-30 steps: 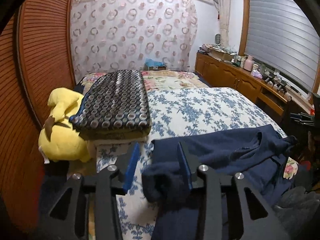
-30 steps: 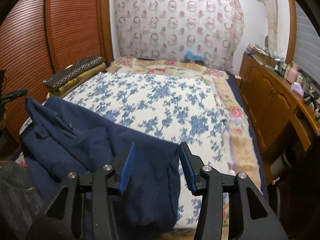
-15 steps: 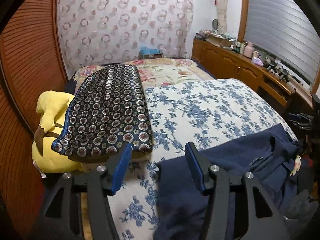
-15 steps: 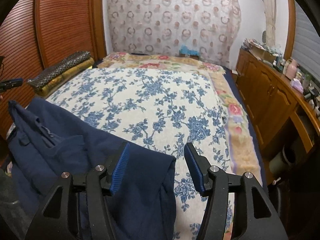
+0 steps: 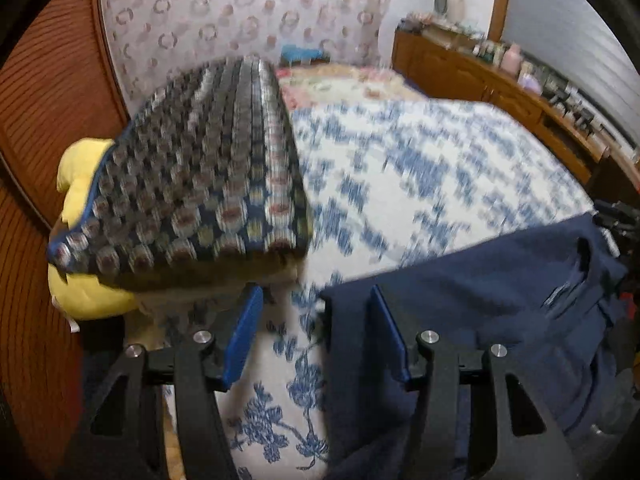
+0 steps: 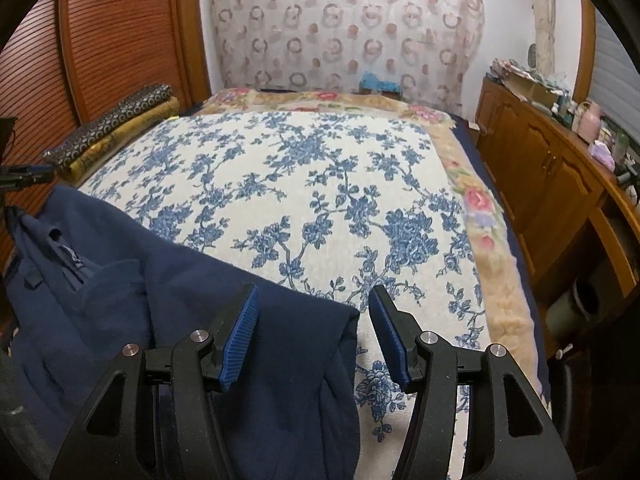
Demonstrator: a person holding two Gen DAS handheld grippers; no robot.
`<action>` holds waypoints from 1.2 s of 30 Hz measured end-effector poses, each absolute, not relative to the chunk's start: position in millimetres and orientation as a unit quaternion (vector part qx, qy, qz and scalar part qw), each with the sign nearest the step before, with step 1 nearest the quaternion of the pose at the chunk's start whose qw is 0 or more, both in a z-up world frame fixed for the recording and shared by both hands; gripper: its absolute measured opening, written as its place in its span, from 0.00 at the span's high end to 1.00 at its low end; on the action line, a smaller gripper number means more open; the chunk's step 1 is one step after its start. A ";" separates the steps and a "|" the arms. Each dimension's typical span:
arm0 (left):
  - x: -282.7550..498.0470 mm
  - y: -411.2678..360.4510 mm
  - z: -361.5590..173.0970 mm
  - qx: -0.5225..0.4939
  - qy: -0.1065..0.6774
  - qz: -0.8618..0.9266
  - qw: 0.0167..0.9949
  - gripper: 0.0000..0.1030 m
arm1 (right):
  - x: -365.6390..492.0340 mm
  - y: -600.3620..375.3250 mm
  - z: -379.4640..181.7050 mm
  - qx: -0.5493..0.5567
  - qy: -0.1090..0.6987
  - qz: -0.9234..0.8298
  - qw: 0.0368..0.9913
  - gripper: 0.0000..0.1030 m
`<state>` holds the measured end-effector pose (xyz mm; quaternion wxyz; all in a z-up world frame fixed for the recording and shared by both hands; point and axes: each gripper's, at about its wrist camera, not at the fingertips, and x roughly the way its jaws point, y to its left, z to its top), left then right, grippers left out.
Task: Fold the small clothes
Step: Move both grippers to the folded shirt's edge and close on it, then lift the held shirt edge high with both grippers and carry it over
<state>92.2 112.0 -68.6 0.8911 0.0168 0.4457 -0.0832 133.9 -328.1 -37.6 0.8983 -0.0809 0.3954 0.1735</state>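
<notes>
**Both claws loose over the navy garment**

The navy garment lies spread on the flowered bed. The left claw and right claw stand wide, each over a garment corner, pads not pressing it.

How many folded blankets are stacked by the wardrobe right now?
2. A dark ring-patterned blanket lies on top, with a gold blanket directly beneath it, at the bed's left edge beside the wooden wardrobe. Anything lower in the stack may be hidden.
</notes>
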 end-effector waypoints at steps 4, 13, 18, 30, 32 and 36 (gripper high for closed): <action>88.3 108.0 -84.5 0.022 0.463 -0.090 0.882 0.47 | 135.8 -327.6 -43.8 -0.084 0.404 0.172 0.894 0.39; 85.6 107.9 -92.1 0.004 0.469 -0.097 0.878 0.47 | 139.3 -328.2 -52.8 -0.088 0.417 0.161 0.890 0.32; 85.7 105.9 -94.5 0.003 0.472 -0.105 0.875 0.47 | 142.2 -328.6 -58.2 -0.087 0.429 0.163 0.884 0.31; 93.2 86.6 -95.3 -0.004 0.483 -0.147 0.863 0.74 | 138.6 -316.9 -59.4 -0.094 0.440 0.215 0.867 0.46; 92.7 82.8 -93.8 0.001 0.479 -0.150 0.865 0.83 | 137.1 -314.0 -58.8 -0.096 0.440 0.226 0.864 0.56; 86.0 78.2 -83.4 0.000 0.448 -0.119 0.886 0.93 | 126.8 -308.2 -55.0 -0.090 0.428 0.243 0.866 0.91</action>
